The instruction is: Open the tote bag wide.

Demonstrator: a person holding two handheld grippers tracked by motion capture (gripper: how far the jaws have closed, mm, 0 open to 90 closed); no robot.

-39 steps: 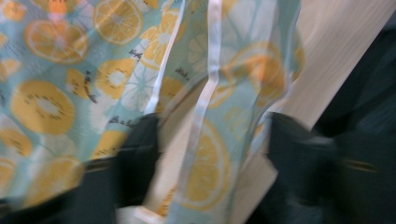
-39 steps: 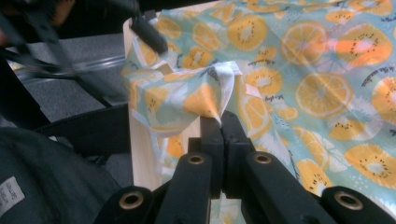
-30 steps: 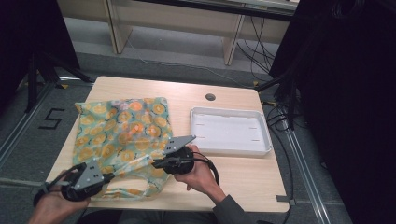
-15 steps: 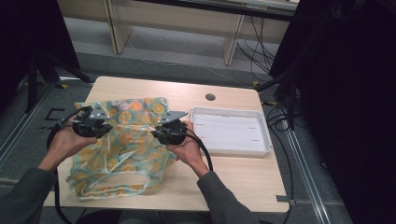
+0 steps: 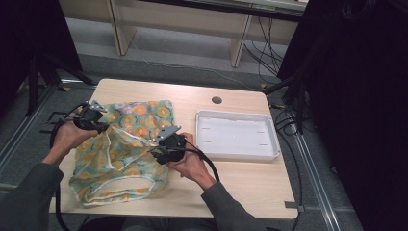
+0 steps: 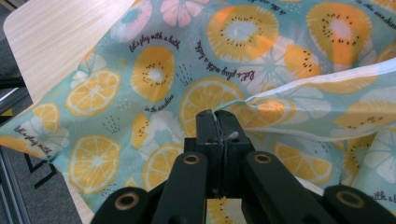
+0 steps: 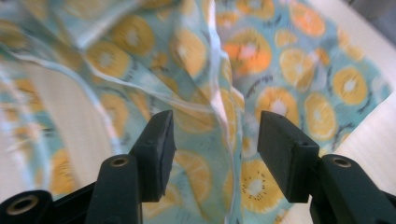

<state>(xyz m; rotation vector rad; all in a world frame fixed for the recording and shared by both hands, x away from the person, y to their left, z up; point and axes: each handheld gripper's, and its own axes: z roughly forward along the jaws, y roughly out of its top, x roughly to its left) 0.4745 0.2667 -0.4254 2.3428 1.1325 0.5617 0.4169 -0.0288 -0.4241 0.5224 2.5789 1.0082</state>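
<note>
A thin cloth bag [image 5: 126,149] printed with orange and lemon slices on a pale blue ground lies on the left half of the desk [image 5: 240,187], its looped white-edged handle toward the near edge and its far end reaching close to the desk's far left corner. The left tool [image 5: 95,121] sits over the bag's left side, and in the left gripper view its jaws are pressed tight together on a white-hemmed edge of the bag [image 6: 299,98], which rises from the flat fabric in a taut fold running off to the right. The right tool [image 5: 162,150] is at the bag's right side, near the middle of the desk; its jaws have just been opening and now stand well apart in the right gripper view, with a loose, raised fold of the bag [image 7: 219,93] hanging between them but neither pad pressing on it. Between the two tools the upper layer of fabric is lifted off the desk in a ridge. A white tray [image 5: 269,153] rests on the right half of the desk, just beside the right hand [image 5: 190,161] and apart from the bag.
</note>
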